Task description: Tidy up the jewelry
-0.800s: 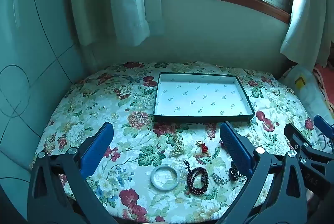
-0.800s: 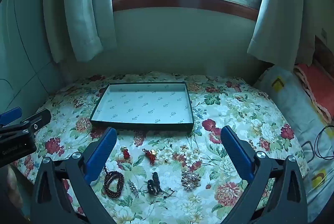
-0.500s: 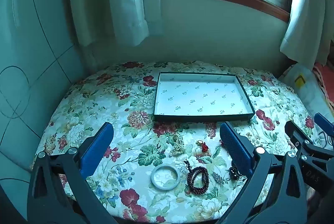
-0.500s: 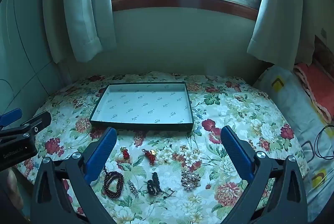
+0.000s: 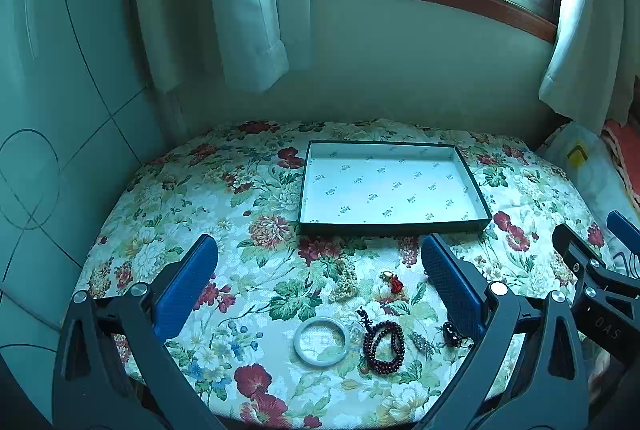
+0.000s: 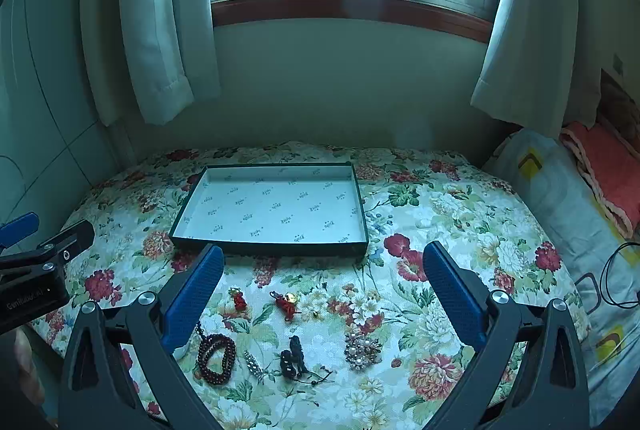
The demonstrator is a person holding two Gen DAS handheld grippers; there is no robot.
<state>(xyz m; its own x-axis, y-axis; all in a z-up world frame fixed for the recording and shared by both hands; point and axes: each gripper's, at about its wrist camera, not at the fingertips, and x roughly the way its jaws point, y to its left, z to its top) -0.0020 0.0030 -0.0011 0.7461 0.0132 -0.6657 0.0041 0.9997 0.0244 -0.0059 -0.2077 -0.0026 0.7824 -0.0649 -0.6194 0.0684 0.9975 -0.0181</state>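
Observation:
An empty dark-rimmed box tray lies on the floral cloth. In front of it lie loose jewelry pieces: a pale bangle, a dark red bead bracelet, a pearl strand, a red charm, a black corded piece, a small silver clip and a pearl brooch. My left gripper is open and empty above the bangle. My right gripper is open and empty above the charm.
The floral table stands against a wall under a window with curtains. A pillow and an orange blanket lie to the right, with a black cable. The left gripper's body shows at the right view's left edge.
Both grippers have barely shifted; the view has drifted slightly. Nothing has been picked up or moved.

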